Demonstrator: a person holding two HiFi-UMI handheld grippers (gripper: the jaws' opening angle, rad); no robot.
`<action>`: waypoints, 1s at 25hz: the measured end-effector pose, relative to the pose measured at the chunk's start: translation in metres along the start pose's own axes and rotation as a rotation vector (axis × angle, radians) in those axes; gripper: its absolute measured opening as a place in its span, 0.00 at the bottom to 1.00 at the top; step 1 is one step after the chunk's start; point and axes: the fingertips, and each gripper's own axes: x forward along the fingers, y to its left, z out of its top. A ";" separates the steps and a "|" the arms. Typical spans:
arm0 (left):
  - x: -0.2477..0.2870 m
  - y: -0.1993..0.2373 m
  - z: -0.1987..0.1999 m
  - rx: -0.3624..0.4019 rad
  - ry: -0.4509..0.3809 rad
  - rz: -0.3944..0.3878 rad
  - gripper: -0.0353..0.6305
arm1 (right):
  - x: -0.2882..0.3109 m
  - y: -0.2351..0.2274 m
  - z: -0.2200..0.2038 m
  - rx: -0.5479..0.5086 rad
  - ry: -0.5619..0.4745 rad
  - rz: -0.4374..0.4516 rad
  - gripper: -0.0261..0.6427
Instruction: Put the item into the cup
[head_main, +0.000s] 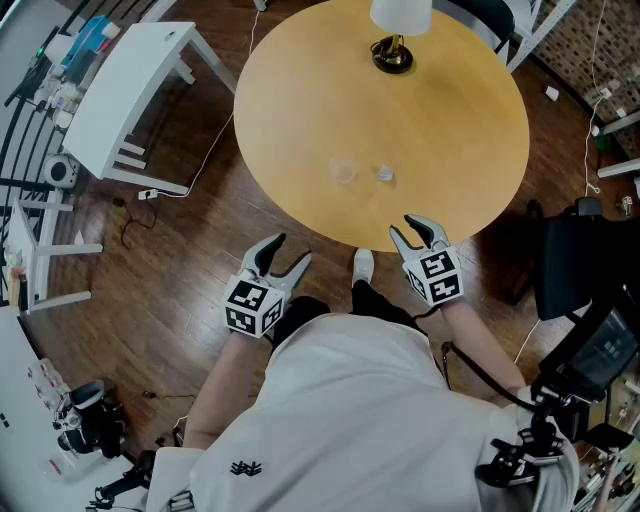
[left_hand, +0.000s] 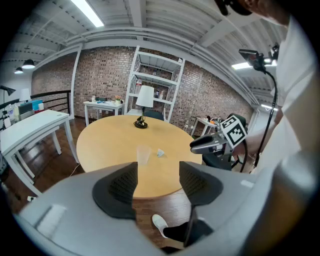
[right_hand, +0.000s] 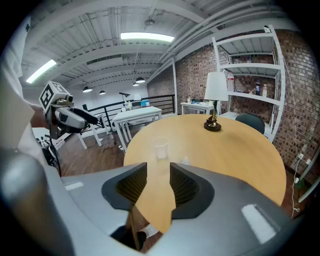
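A clear plastic cup (head_main: 344, 172) stands upright on the round wooden table (head_main: 300, 110), toward its near side. A small pale crumpled item (head_main: 385, 175) lies just right of the cup, apart from it. My left gripper (head_main: 287, 250) hovers off the table's near edge over the floor, open and empty. My right gripper (head_main: 418, 228) sits at the table's near rim, open, nothing between its fingers. The left gripper view shows the cup (left_hand: 143, 154), the item (left_hand: 160, 153) and the right gripper (left_hand: 210, 144) ahead. In the right gripper view the cup (right_hand: 160, 148) and item (right_hand: 185, 161) lie beyond the jaws.
A lamp (head_main: 397, 40) with a white shade stands at the table's far side. A white desk (head_main: 130, 90) stands to the left, a black chair (head_main: 575, 265) to the right. Cables trail on the wooden floor (head_main: 180, 250). My shoe (head_main: 363, 265) shows below the table edge.
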 end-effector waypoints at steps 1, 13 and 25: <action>0.004 0.006 0.009 0.010 -0.006 -0.004 0.40 | 0.008 -0.005 0.006 -0.009 0.003 -0.007 0.26; 0.056 0.092 0.058 0.122 0.040 -0.162 0.40 | 0.106 -0.066 0.024 0.075 0.097 -0.201 0.29; 0.060 0.164 0.066 0.142 0.107 -0.256 0.40 | 0.175 -0.103 -0.007 0.202 0.231 -0.335 0.29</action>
